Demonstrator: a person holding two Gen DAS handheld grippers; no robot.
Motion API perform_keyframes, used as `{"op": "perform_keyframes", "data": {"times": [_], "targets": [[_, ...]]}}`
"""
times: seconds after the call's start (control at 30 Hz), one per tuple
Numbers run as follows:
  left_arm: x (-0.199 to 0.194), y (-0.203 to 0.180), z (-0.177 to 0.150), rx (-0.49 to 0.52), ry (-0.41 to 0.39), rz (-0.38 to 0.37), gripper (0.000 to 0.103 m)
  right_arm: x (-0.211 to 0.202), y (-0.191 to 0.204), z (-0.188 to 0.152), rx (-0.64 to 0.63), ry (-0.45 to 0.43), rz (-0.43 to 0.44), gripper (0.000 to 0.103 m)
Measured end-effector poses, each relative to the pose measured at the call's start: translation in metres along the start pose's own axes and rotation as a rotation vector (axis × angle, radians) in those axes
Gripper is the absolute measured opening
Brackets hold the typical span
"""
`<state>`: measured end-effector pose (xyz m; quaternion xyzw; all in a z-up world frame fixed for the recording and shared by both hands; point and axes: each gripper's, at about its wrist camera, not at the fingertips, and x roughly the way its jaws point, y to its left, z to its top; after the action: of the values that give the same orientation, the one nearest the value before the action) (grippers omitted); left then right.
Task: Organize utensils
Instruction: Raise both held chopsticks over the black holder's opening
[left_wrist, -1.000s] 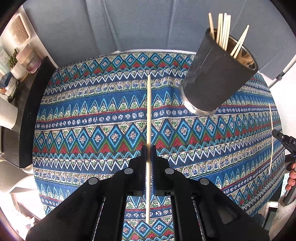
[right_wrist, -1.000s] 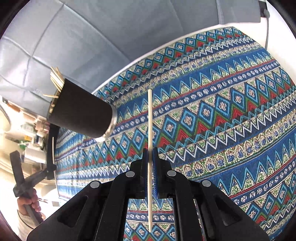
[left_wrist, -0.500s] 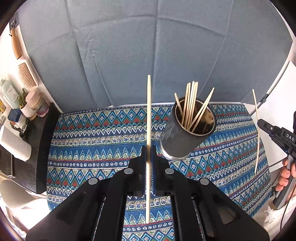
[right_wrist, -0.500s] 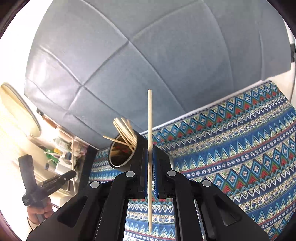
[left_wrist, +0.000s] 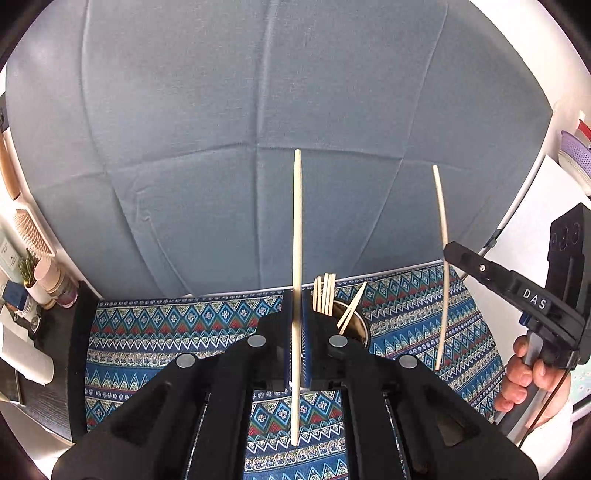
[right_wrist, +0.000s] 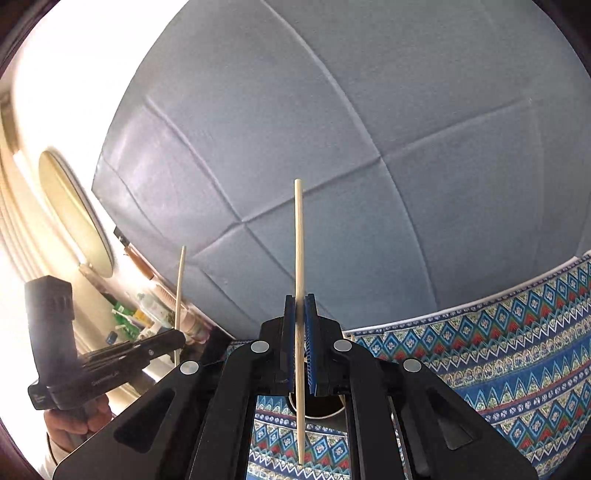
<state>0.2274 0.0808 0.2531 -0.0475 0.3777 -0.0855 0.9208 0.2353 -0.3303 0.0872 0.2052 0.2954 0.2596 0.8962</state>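
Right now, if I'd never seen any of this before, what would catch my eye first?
Probably the two pale wooden chopsticks standing upright: one pinched in the left gripper, the other pinched in the right gripper. Just behind the left gripper, a dark holder with more chopsticks fanning from it stands on a bright blue zigzag-patterned tablecloth. A big grey-blue padded backdrop fills the upper part of both views.

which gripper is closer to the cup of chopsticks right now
Right. The right gripper is almost directly over the cup. The left gripper sits just left of it, a bit farther back.
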Motion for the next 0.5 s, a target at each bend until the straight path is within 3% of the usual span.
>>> {"op": "perform_keyframes", "data": {"times": [0.23, 0.4, 0.5], "targets": [[0.011, -0.007, 0.007, 0.018, -0.104, -0.077, 0.005, 0.018, 0.011, -0.001, -0.043, -0.077, 0.084, 0.005], [0.015, -0.001, -0.004, 0.04, -0.269, -0.179, 0.005, 0.022, 0.011, -0.011, -0.112, -0.197, 0.149, 0.005], [0.026, 0.01, -0.017, 0.006, -0.347, -0.241, 0.005, 0.028, 0.015, -0.022, -0.216, -0.249, 0.117, 0.005]]}}
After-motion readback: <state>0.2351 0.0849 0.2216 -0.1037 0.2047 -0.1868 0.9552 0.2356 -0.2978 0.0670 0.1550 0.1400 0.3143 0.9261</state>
